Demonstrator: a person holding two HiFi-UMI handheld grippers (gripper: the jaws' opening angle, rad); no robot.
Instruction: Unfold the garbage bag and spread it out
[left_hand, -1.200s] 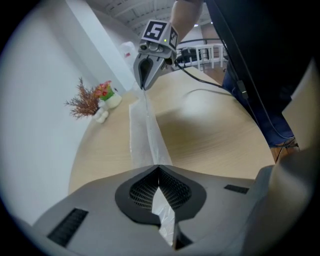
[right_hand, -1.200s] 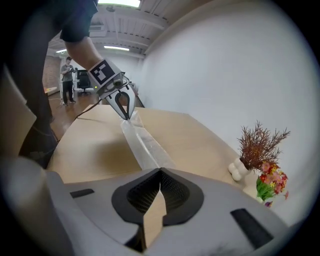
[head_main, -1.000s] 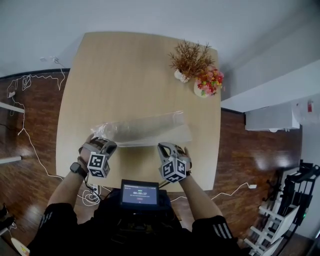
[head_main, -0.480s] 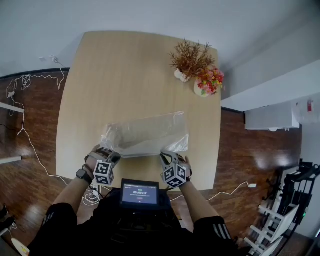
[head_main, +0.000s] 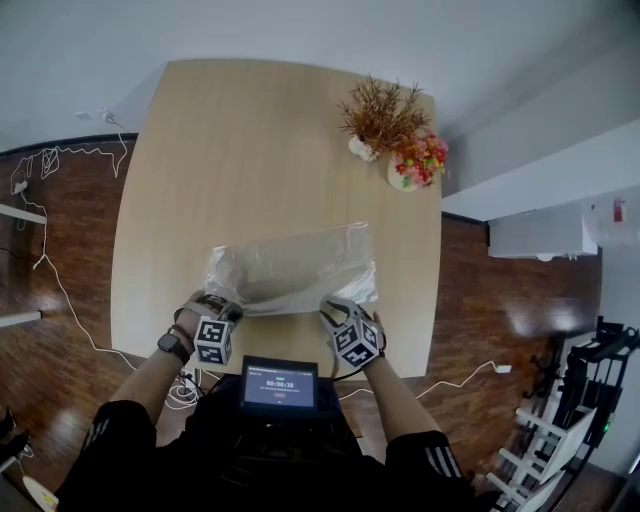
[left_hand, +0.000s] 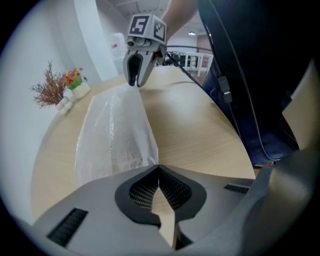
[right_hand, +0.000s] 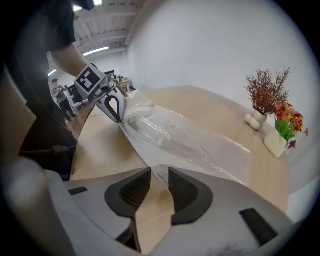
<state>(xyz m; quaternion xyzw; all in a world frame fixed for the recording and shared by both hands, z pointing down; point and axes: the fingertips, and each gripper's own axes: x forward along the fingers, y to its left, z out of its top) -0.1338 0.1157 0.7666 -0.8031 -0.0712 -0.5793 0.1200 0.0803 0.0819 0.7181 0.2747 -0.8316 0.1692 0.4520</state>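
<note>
On a pale wooden table (head_main: 250, 140), the clear garbage bag (head_main: 293, 268) lies as a long, wrinkled sheet across the near half, well apart from the dried branches (head_main: 378, 118) and the pot of flowers (head_main: 418, 162) at the far corner. A person standing at the near edge holds one end of the bag's near side with each gripper.

The left gripper (left_hand: 158, 172) has its fingers pressed together on the bag's near corner, where the thin film runs right into the seam between them. The right gripper (right_hand: 157, 176) has just been opening its fingers. They now stand apart, with a scrap of the bag's other near corner lying loose between them and neither pad pressing on it.

By the look of it, the job is close to finished. The bag is opened out to its full length and rests on the table rather than hanging in the air. What seems left is for the left gripper to let go, and perhaps a pass to smooth the creases. Whether a lengthwise fold remains in the film cannot be told from these views.
</note>
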